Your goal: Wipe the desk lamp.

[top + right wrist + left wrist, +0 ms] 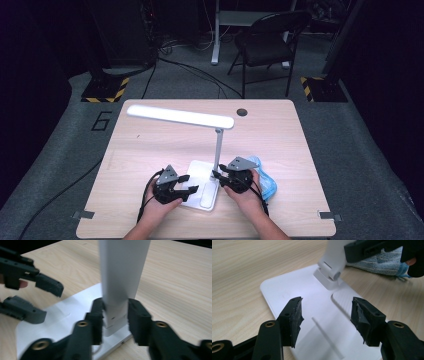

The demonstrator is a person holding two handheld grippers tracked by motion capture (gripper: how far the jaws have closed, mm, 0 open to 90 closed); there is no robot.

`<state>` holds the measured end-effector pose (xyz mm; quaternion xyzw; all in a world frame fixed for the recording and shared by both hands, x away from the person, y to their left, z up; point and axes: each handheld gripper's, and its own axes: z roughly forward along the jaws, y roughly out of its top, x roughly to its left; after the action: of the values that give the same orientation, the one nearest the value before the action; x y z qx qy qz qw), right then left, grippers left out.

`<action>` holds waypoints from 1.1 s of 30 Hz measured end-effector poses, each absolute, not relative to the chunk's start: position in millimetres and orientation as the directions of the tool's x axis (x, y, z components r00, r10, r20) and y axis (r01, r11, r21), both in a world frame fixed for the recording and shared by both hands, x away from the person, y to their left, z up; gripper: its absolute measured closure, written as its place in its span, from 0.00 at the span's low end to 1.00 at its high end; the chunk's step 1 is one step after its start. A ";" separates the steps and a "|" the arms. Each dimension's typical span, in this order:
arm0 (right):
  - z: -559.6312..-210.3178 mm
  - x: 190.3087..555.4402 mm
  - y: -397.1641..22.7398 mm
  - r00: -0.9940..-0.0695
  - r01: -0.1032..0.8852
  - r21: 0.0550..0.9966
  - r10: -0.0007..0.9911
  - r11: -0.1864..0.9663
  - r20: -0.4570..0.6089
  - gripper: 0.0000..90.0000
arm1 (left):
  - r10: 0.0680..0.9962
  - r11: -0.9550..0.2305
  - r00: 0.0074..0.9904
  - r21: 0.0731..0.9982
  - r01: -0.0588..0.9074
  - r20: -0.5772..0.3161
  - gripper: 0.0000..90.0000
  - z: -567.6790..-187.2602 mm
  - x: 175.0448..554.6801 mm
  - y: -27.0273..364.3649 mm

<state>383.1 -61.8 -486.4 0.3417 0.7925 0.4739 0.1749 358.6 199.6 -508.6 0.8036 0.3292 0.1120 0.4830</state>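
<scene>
The right gripper (pixel 115 315) is clamped on the lower post (pixel 121 277) of the desk lamp (pixel 216 145), just above its hinge, while the left gripper (pixel 325 315) hangs with jaws spread and empty over the lamp's base (pixel 312 297). A blue cloth (pixel 265 181) lies behind the right gripper. The lamp looks stiff, smooth-skinned and top-heavy under its long lit head (pixel 180 116); the low post is judged the soundest hold, with the flat base pinned by the free tool.

A blue cloth (pixel 265 181) on the table (pixel 150 140); a folding chair (pixel 267 42) behind
</scene>
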 end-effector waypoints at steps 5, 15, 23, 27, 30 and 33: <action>-485.3 378.6 -58.5 -0.733 0.343 0.872 0.680 0.349 0.016 0.75 | 0.644 -0.363 0.757 0.825 0.434 -0.115 0.45 -517.5 357.4 190.9; -488.7 364.7 -69.3 -0.730 0.371 0.857 0.683 0.357 0.032 0.66 | 0.651 -0.374 0.753 0.821 0.431 -0.099 0.44 -522.7 355.3 185.2; -502.5 346.0 -78.1 -0.753 0.386 0.830 0.657 0.403 0.030 0.64 | 0.694 -0.362 0.716 0.820 0.444 -0.081 0.43 -523.1 351.0 190.6; -511.7 342.3 -83.2 -0.760 0.421 0.826 0.642 0.374 0.097 0.58 | 0.714 -0.326 0.692 0.825 0.462 -0.106 0.41 -524.1 354.3 200.6; -515.3 338.3 -82.3 -0.768 0.417 0.824 0.633 0.384 0.094 0.57 | 0.720 -0.326 0.685 0.818 0.475 -0.111 0.40 -525.5 354.7 204.0; -517.8 336.0 -80.9 -0.775 0.432 0.815 0.621 0.386 0.116 0.55 | 0.717 -0.328 0.687 0.812 0.482 -0.119 0.40 -527.4 354.7 203.9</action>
<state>336.0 -80.9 -517.8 0.3189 0.8259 0.4531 0.1046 354.7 203.9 -527.4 0.8040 0.3728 0.1321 0.4440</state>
